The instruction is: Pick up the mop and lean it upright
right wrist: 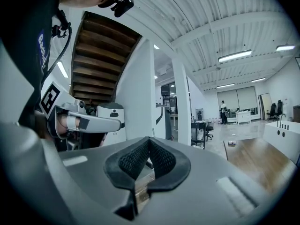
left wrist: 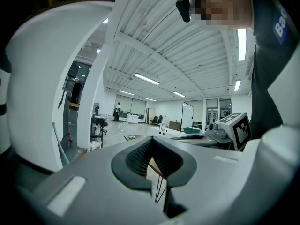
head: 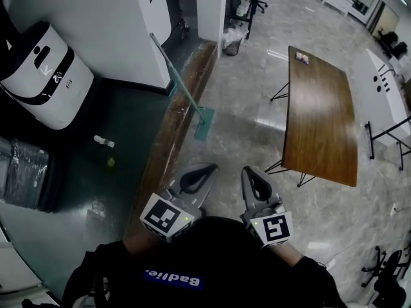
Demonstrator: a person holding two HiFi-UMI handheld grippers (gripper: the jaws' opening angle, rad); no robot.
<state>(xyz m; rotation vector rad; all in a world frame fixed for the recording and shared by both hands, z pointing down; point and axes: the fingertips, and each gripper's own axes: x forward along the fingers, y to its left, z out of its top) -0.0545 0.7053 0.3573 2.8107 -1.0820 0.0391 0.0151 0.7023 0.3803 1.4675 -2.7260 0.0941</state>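
The mop leans with its teal handle point(head: 176, 76) against the white wall and its flat teal head point(head: 204, 122) on the grey floor beside a wooden kerb. In the left gripper view the handle point(left wrist: 58, 144) shows thin at the far left. Both grippers are held level and side by side, low in the head view, well short of the mop. My left gripper point(head: 205, 169) point(left wrist: 151, 140) is shut with nothing between its ribbed pads. My right gripper point(head: 249, 171) point(right wrist: 149, 140) is shut and empty too. Each gripper shows in the other's view, the right gripper point(left wrist: 199, 137) and the left gripper point(right wrist: 93, 123).
A long brown table point(head: 321, 114) on thin black legs stands to the right, with a white table point(head: 385, 88) beyond it. Left of the wooden kerb point(head: 168, 146), on dark green floor, are a white rounded machine point(head: 38, 76), a wrapped dark bin point(head: 26, 175), a small bottle point(head: 104, 142) and a small ball point(head: 111, 163).
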